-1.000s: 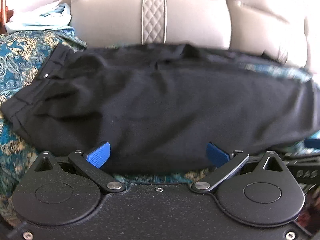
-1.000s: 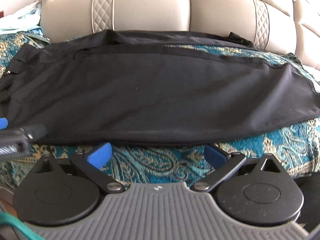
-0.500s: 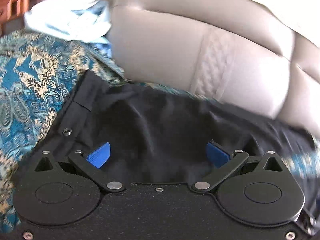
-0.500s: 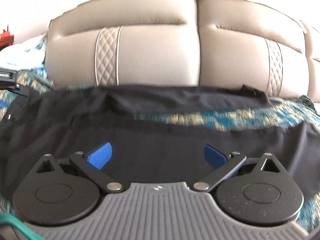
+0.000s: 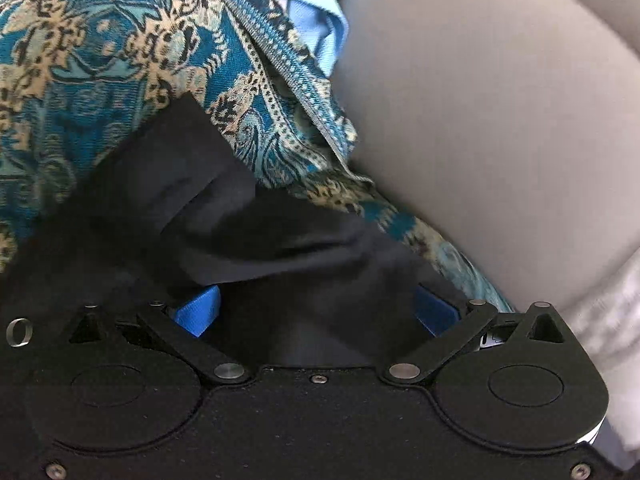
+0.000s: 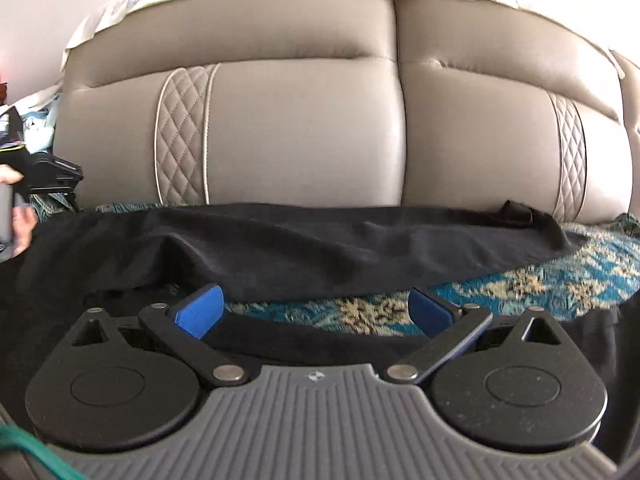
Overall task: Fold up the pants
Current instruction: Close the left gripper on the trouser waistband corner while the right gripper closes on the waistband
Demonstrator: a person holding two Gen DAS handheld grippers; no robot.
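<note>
Black pants lie lengthwise on a patterned blue and gold throw in front of the sofa back. In the left wrist view a corner of the pants fills the lower frame. My left gripper is open, and black cloth bunches between and partly over its blue pads. My right gripper is open low over the pants' middle. Between its blue pads show a strip of the throw and a black fold.
The grey leather sofa back rises just behind the pants. Light blue cloth lies at the throw's far left edge. In the right wrist view a hand holds the left tool's black body at the left edge.
Both grippers moved forward over the pants toward the sofa back. The left one swung left to the pants' corner, and cloth now sits between its pads. Both stayed open.
</note>
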